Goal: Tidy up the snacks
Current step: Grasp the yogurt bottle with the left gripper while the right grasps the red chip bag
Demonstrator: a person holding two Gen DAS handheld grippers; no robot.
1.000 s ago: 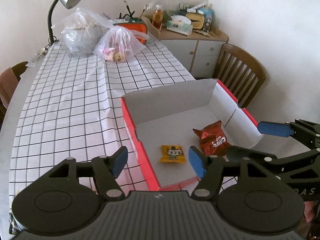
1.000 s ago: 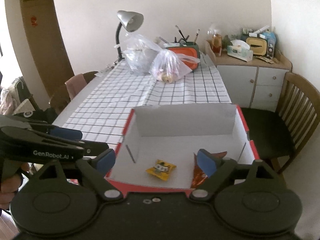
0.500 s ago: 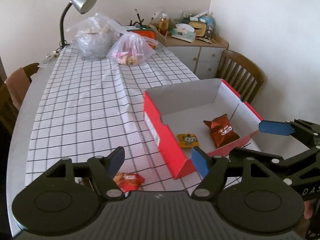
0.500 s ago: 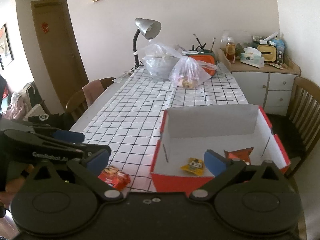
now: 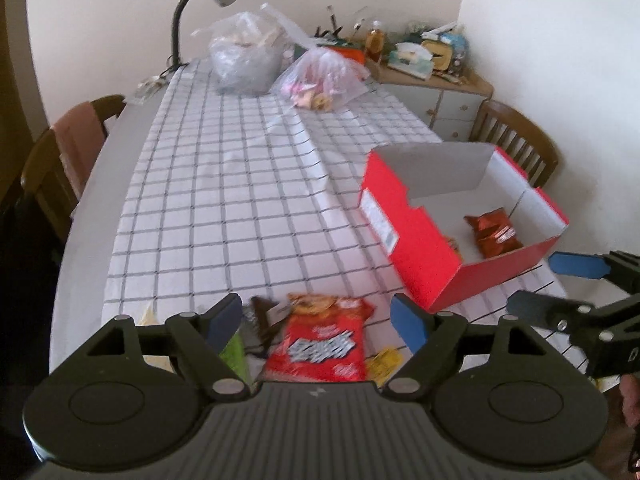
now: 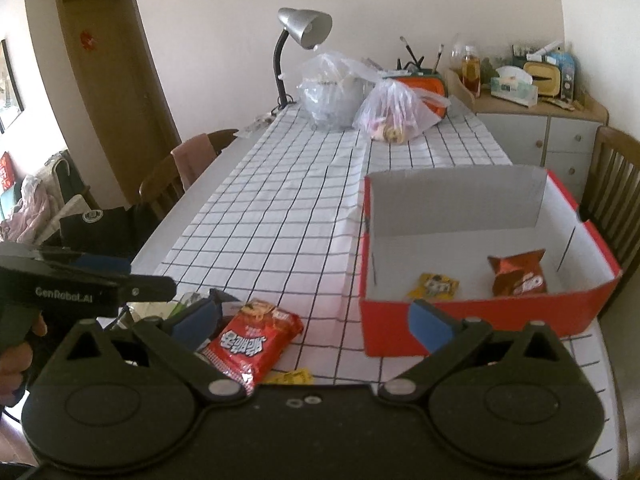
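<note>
A red cardboard box stands on the checked tablecloth, holding a brown snack bag and a small yellow packet. On the cloth near the table's front edge lies a red noodle packet, with a dark wrapper, a green packet and a small yellow sachet around it. My left gripper hangs over the red packet, its jaws opening with nothing pressed between them. My right gripper stands open between the red packet and the box, empty.
Two clear plastic bags and a grey desk lamp stand at the table's far end. Wooden chairs flank the table. A cluttered sideboard stands behind on the right.
Both grippers have drawn back and to the left from the box. The loose packets near the front edge have come into view. Both sets of jaws stand wider than before.
</note>
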